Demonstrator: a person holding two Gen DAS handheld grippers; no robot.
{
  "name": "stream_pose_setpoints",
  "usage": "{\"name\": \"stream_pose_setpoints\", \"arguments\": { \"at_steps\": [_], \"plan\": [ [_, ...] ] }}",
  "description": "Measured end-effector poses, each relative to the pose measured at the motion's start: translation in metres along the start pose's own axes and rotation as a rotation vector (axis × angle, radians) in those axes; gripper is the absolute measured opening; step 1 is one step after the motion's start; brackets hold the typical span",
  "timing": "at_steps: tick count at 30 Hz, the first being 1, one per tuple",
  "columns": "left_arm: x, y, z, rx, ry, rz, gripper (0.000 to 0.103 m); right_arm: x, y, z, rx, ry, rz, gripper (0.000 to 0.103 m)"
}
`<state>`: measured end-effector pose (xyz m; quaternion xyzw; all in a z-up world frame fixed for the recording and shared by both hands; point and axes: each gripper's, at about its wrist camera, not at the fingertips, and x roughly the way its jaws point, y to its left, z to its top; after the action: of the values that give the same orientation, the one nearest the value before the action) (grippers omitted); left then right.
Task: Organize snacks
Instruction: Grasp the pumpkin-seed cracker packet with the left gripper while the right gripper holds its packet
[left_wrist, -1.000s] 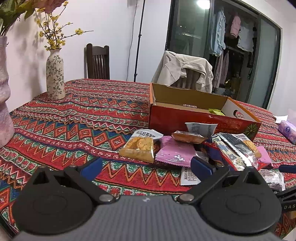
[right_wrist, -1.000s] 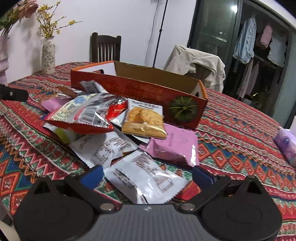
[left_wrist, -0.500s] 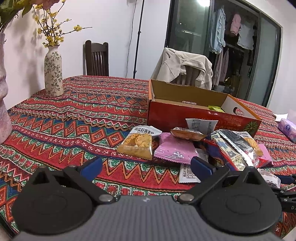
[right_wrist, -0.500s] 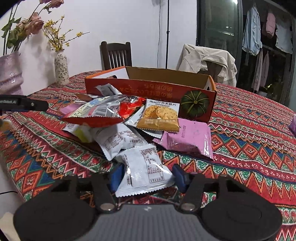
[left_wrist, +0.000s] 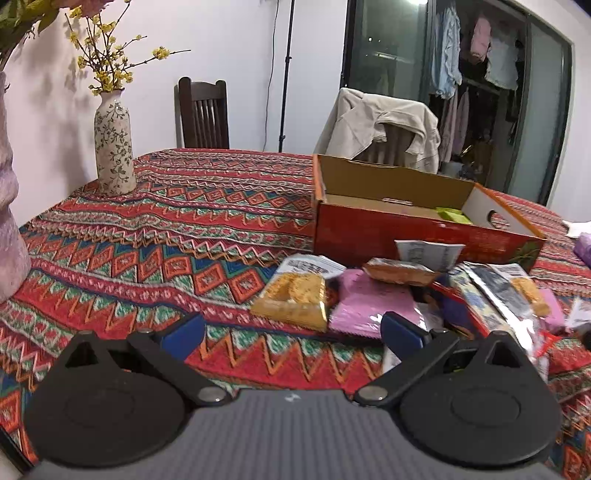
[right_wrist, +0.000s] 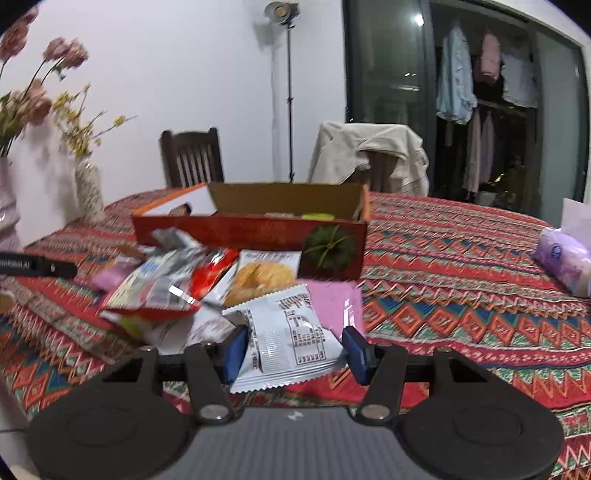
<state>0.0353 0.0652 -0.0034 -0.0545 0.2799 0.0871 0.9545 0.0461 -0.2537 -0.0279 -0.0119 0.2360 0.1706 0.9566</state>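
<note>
Left gripper (left_wrist: 291, 330): held wide apart above the tablecloth (left_wrist: 166, 258), nothing gripped.
Snack packets (left_wrist: 369, 295): heaped just in front of the red box (left_wrist: 406, 230).
Vase (left_wrist: 112, 144): stood far left, upright.

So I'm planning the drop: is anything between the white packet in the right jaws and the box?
Yes. The snack pile lies on the table between the white snack packet, held by the right gripper, and the red cardboard box. The packet looks lifted above it; the box's top is open.
</note>
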Motion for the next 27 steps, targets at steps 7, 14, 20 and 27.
{"name": "stream_pose_setpoints", "arguments": {
  "at_steps": [7,14,20,27],
  "plan": [
    [0.045,0.001,0.024,0.061,0.065,0.046,0.103,0.012,-0.002,0.012,0.011,-0.024,-0.019,0.055],
    [0.081,-0.001,0.035,0.085,0.122,0.06,0.103,0.027,0.002,0.022,0.015,-0.036,-0.018,0.055],
    [0.098,-0.001,0.038,0.082,0.15,0.081,0.103,0.032,0.004,0.026,0.015,-0.043,-0.013,0.055],
    [0.104,-0.001,0.032,0.067,0.168,0.074,0.095,0.037,0.004,0.026,0.016,-0.037,-0.013,0.055]
  ]
}}
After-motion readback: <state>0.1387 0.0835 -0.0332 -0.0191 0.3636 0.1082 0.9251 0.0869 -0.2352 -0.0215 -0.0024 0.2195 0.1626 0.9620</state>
